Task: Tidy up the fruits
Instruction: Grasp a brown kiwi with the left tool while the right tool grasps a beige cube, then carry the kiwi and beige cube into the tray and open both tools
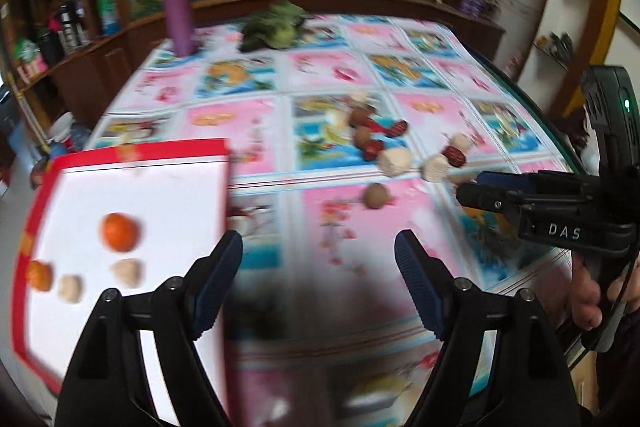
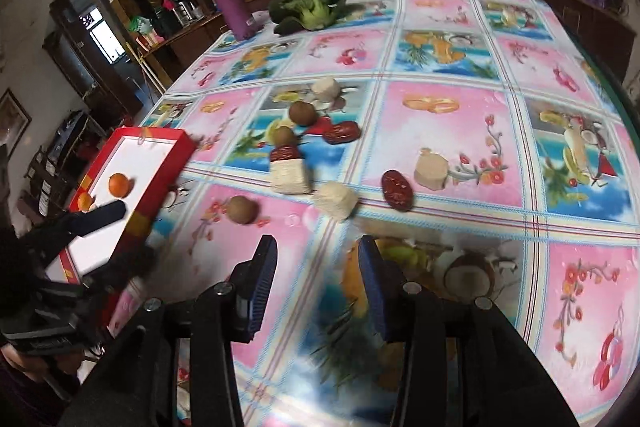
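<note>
Right wrist: both grippers' fingers [image 2: 316,259] released above the fruit-print tablecloth [image 2: 440,131].

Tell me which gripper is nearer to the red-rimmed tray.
Left. The left gripper hangs open beside the red-rimmed tray, one finger overlapping its edge. The right gripper is off over the tablecloth, near the scattered fruit.

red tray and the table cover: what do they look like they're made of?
Red tray: likely cardboard, a box lid by its thin folded walls and matte white inside.
Table cover: probably printed vinyl or oilcloth; it lies smooth and looks glossy. Neither is certain.
</note>
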Available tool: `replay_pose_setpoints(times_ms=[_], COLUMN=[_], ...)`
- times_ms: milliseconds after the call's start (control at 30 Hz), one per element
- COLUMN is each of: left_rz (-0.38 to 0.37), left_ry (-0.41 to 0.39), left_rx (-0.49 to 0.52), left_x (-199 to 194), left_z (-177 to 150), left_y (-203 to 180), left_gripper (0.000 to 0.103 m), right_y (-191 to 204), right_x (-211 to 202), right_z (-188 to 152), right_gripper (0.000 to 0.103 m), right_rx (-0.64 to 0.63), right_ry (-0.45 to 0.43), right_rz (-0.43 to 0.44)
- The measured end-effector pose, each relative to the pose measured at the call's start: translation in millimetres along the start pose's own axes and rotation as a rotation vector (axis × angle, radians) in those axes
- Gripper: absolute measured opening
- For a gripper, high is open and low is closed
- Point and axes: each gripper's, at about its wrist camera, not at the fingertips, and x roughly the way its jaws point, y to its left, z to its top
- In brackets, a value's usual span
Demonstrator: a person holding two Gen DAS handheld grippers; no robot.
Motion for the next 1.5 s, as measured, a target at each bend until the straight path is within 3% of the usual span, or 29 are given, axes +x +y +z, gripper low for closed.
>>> replay_pose_setpoints(times_ms=[200, 467, 633, 767, 1100, 1300, 1500], left_rz=[-0.029, -0.035, -0.053, -0.071, -0.086, -0.102, -0.088], left_ry=[0.09, 0.119, 0.122, 0.14, 0.107, 0.095, 0.025], left_rx=[0.002, 0.044, 0.046, 0.054, 0.076, 0.054, 0.022], left_x=[42, 66, 77, 84, 84, 78, 42], left_z=[11, 22, 28, 26, 24, 22, 19], left_y=[-16, -25, -25, -27, -37, -36, -23], left_gripper=[0.079, 0.078, 0.061, 0.051, 0.025, 0.025, 0.025], right_y=[-10, -9, -8, -7, -13, -9, 13], right_x=[13, 28, 29, 29, 26, 19, 11], right_z=[8, 13, 12, 11, 9, 6, 2], right_gripper=[0.042, 0.042, 0.042, 0.031, 0.03, 0.03, 0.03], right_rx=[-0.001, -0.011, -0.024, -0.037, 0.004, 0.02, 0.008], right_ry=[0.002, 0.006, -0.01, -0.015, -0.017, -0.043, -0.086], right_rz=[0.001, -0.001, -0.006, -0.024, 0.031, 0.076, 0.102])
